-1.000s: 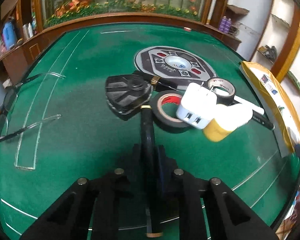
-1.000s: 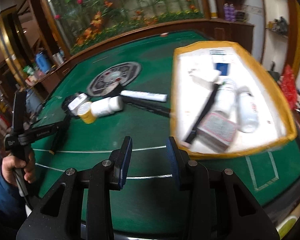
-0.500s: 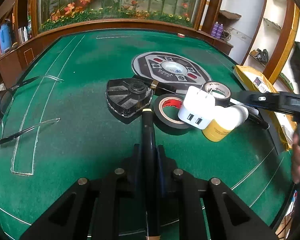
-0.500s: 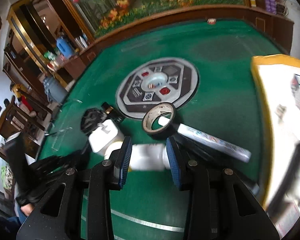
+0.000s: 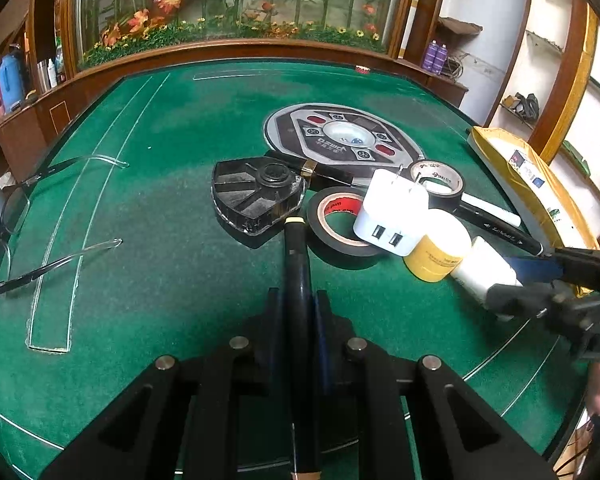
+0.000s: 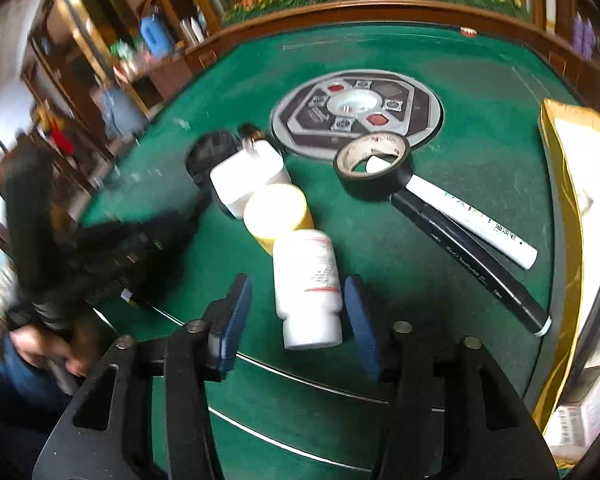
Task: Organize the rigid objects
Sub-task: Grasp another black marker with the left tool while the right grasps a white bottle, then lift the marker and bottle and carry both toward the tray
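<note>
- The green felt table point(image 5: 172, 184) is carrying a loose heap near its middle, and a yellow-rimmed tray point(image 6: 556, 184) with items already in it is sitting along the right edge; I judge that to be where the pieces belong.
- The right gripper point(image 6: 298, 320) is straddling the white bottle point(image 6: 306, 280), which is lying on its side on the felt toward the near edge, cap end pointing at the camera. Its jaws are opening, with the bottle between the blue pads point(image 6: 358, 320) and a gap showing on each side.
- To do this well, the pads should be closing across the bottle's body rather than the narrower cap, and squarely, so the round wall is not rolling out.
- The yellow-capped jar point(image 6: 276, 212) is touching the bottle's far end, so lifting straight up before swinging toward the tray seems safest.
- The left gripper point(image 5: 296, 312) is clamping a black pen point(image 5: 296, 256) lengthwise between narrow jaws, its tip lying just beside the black tape roll point(image 5: 340, 220) and clear of the right gripper's reach.
</note>
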Available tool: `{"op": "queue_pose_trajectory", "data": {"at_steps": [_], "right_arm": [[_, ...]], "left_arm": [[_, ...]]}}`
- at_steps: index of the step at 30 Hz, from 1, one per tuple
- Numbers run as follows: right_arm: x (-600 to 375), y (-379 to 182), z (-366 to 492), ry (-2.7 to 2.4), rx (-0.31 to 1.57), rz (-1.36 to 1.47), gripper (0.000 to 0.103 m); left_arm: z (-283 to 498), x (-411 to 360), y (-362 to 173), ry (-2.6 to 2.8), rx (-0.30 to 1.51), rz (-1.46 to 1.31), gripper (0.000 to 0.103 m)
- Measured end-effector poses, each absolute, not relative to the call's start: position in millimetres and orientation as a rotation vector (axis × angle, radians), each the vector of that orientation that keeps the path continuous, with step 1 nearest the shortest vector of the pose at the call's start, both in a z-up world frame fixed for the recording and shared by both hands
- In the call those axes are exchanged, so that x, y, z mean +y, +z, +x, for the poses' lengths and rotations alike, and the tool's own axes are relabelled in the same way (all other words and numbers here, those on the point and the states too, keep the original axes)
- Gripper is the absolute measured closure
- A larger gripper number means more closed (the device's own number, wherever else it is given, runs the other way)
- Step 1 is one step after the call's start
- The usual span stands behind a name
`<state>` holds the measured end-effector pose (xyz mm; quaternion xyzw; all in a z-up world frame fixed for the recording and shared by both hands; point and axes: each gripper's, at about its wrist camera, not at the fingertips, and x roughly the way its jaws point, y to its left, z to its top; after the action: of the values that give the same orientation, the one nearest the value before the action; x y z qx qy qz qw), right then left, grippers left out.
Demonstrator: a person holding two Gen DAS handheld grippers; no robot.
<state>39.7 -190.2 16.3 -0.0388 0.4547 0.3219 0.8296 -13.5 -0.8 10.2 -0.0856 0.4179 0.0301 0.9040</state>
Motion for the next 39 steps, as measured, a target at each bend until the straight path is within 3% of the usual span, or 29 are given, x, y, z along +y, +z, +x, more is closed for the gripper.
{"op": "queue_pose_trajectory", "data": {"at_steps": [4, 5, 39], "right_arm": [[-184.7, 11.7, 39.8, 0.639, 0.922, -0.129, 0.055], [-184.9, 11.6, 39.2, 0.632, 0.92, -0.132, 0.061], [-221.8, 14.5, -9.8, 0.598, 0.853, 0.048, 0.061]], "left_arm": [[-13.5, -0.6, 10.4, 0.059, 0.862, -0.186, 0.089], [-13.6, 0.1, 10.5, 0.057, 0.861, -0.192, 0.089], [-27.0, -8.1, 34.3, -0.127, 0.731, -0.341, 0.089]]}}
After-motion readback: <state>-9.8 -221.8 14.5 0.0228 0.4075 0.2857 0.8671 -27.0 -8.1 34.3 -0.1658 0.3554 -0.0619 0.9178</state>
